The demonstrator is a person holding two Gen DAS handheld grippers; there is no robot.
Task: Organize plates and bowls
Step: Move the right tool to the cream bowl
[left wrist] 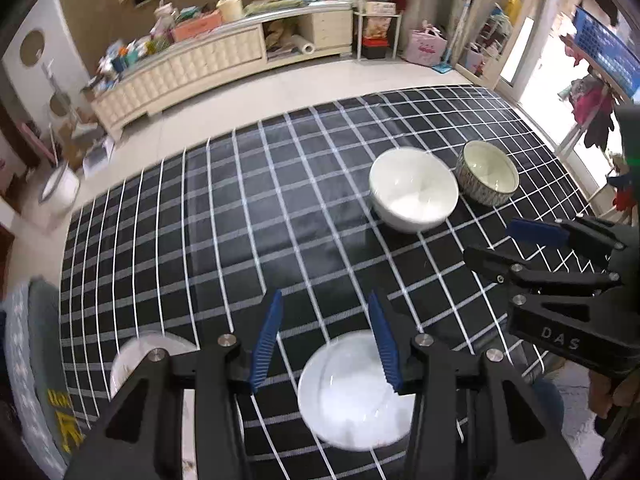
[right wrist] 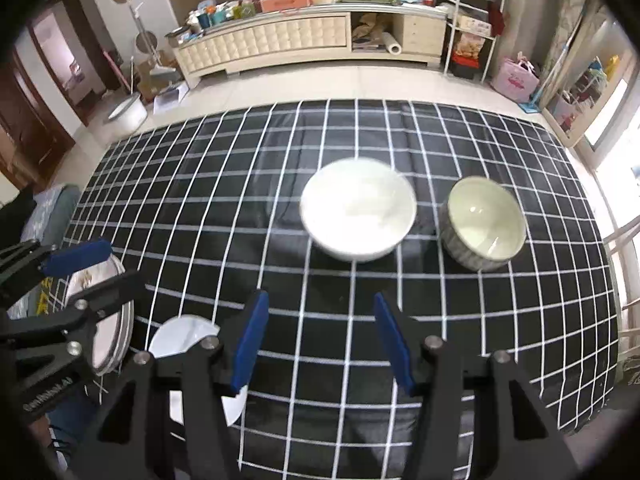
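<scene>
Two bowls, a white bowl [right wrist: 357, 216] and a patterned bowl [right wrist: 483, 224], sit side by side on the checked surface [right wrist: 240, 200]. Both tools, left tool [left wrist: 324, 340] and right tool [right wrist: 320, 340], hang released and empty. Nest squarely, gripping one rim; plates [left wrist: 352, 392] lie nearer.

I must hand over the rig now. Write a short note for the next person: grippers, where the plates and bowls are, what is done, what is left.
Left gripper: open, empty, above the small white plate.
Right gripper: open, empty, near the bowls.
White bowl and patterned bowl stand side by side on the checked cloth, not nested.
Large plate lies left of the small one, separate.
Done: nothing stacked.
Left: probably stack plates, nest bowls.
</scene>
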